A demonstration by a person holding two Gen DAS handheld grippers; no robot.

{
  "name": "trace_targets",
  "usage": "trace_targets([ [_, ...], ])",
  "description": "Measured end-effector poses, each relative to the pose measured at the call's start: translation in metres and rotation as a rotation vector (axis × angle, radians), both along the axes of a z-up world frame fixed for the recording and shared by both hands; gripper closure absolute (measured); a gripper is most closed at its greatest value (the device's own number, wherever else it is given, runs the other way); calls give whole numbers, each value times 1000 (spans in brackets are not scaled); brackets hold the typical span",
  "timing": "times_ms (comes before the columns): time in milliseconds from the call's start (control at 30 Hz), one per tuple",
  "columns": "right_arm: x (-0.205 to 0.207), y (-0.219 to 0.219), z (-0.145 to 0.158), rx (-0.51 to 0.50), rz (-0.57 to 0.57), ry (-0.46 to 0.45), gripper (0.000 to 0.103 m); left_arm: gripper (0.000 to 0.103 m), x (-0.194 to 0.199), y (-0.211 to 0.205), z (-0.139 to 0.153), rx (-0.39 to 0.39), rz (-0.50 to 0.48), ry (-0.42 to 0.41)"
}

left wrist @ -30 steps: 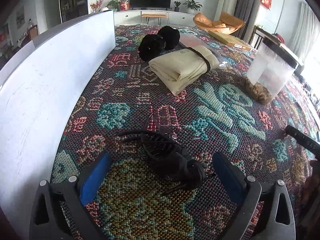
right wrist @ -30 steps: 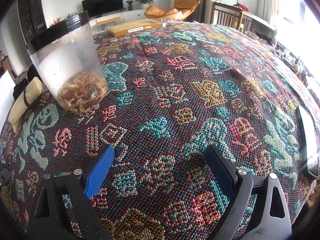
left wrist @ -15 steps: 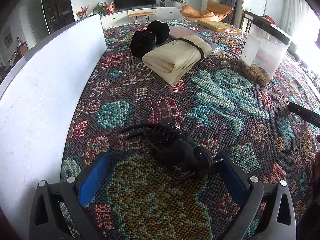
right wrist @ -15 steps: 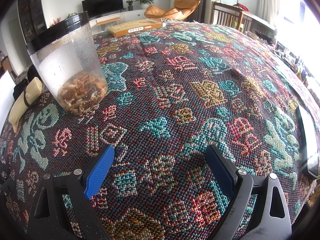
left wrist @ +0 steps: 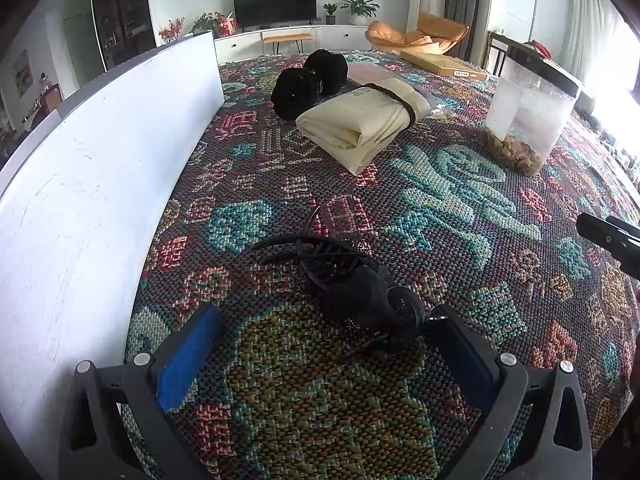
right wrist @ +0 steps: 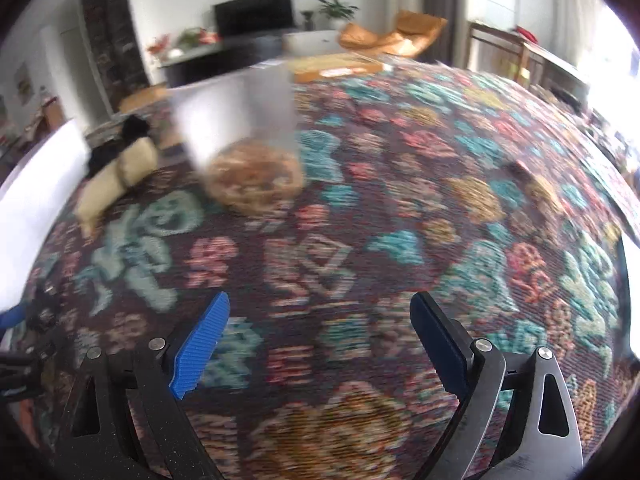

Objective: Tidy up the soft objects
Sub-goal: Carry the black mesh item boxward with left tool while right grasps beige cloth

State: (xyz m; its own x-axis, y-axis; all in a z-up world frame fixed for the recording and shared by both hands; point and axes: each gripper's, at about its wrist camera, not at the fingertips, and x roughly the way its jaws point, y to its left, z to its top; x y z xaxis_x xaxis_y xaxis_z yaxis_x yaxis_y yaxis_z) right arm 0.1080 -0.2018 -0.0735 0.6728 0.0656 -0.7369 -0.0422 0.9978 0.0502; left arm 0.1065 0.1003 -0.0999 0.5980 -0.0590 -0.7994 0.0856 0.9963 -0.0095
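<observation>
A black tangled soft object [left wrist: 352, 280] with thin straps lies on the patterned cloth, just ahead of my left gripper [left wrist: 320, 336], which is open; the object's rounded end touches the right finger's tip. Farther back lies a folded cream cloth [left wrist: 360, 124] bound by a dark strap, with two black fuzzy balls [left wrist: 308, 80] behind it. My right gripper [right wrist: 320, 316] is open over bare cloth with nothing between its fingers; that view is blurred. The cream cloth [right wrist: 116, 176] shows there at far left.
A white board [left wrist: 92, 168] stands upright along the left. A clear canister [left wrist: 528, 112] with brown contents at its bottom stands at the right, and is seen as canister [right wrist: 244, 136] in the right wrist view. A flat cardboard box [left wrist: 444, 68] lies at the back.
The left gripper has crept forward toward the black tangled object. The right gripper, still until now, is swinging: its view has blurred and the canister has shifted toward the centre.
</observation>
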Motion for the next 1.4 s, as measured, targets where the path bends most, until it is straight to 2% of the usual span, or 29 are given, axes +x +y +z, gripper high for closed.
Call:
trace_targets([
  [100, 10, 64, 19, 6, 186, -25, 10, 0, 1, 0, 0, 0, 0, 0],
  [200, 54, 114, 27, 92, 267, 51, 12, 0, 1, 0, 0, 0, 0, 0],
  [300, 105, 150, 17, 128, 284, 146, 12, 0, 0, 1, 0, 0, 0, 0],
  [400, 144, 155, -4, 272, 214, 255, 12, 0, 0, 1, 0, 1, 1, 0],
  [433, 150, 154, -8, 307, 203, 265, 25, 0, 1, 0, 0, -2, 2, 0],
  [467, 153, 154, -9, 321, 201, 258, 63, 0, 1, 0, 0, -2, 2, -1],
  [533, 147, 152, -4, 318, 208, 231, 66, 0, 1, 1, 0, -3, 2, 0],
  [633, 110, 148, 21, 226, 287, 121, 67, 0, 2, 2, 0, -7, -1, 2],
  [767, 39, 119, 61, 135, 362, 15, 66, 0, 0, 2, 1, -6, -9, 18],
  [900, -18, 51, 76, 91, 302, 24, 66, 0, -15, 2, 6, -71, -25, 37],
  [967, -19, 14, 75, 43, 230, 36, 66, 0, -22, -1, 9, -110, -41, 40],
  [1067, 6, -37, 72, -16, 107, 49, 66, 0, -21, 0, 12, -193, -37, 53],
  [1133, 30, -64, 66, 0, 50, 84, 66, 0, -13, -1, 12, -214, 2, 57],
  [1200, 51, -85, 57, 42, -2, 106, 66, 2, -4, -5, 9, -190, 48, 57],
  [1233, 60, -92, 53, 58, -25, 112, 66, 5, 1, -9, 10, -158, 59, 49],
  [1267, 64, -99, 50, 75, -46, 116, 66, 22, 5, -13, 10, -126, 60, 40],
  [1300, 67, -104, 49, 87, -64, 111, 66, 45, 9, -16, 10, -85, 60, 17],
  [1333, 67, -107, 51, 94, -76, 96, 66, 61, 12, -18, 11, -66, 56, 7],
  [1400, 60, -109, 61, 96, -85, 45, 66, 65, 18, -12, 13, -133, 47, 15],
])
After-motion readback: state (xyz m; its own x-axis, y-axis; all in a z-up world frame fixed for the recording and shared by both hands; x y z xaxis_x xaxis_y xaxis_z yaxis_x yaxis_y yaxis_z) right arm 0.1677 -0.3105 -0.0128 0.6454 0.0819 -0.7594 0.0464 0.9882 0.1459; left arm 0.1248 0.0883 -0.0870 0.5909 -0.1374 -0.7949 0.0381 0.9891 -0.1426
